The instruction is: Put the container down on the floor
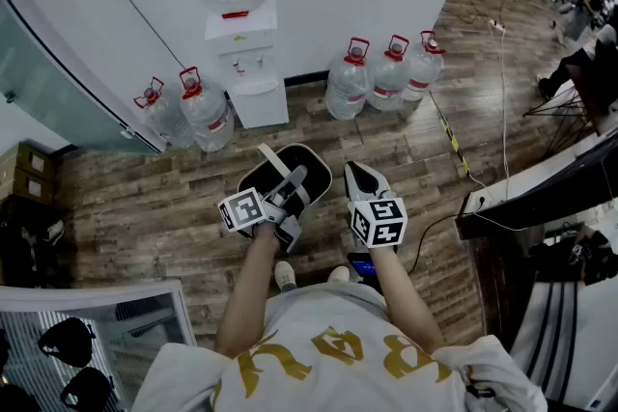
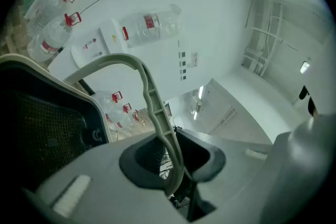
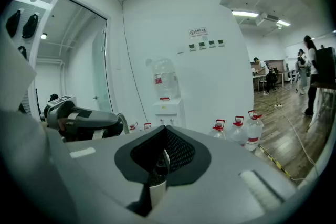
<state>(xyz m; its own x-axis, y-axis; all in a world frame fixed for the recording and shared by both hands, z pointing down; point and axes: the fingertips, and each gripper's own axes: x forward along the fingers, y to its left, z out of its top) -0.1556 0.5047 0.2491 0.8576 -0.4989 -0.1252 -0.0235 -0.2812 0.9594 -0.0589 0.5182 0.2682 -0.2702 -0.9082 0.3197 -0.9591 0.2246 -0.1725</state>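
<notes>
One ribbed grey handle (image 2: 149, 93) clenched in left tool (image 2: 169, 161), black mesh container (image 2: 47, 134), right tool (image 3: 160, 159) closed

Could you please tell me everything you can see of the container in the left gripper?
The container is a dark, oblong tub with a pale rim and a mesh-textured inside, plastic by its look. Its pale ribbed handle arches over it and is clamped in the left gripper, hanging above the wooden floor. Nothing else touches it.
</notes>
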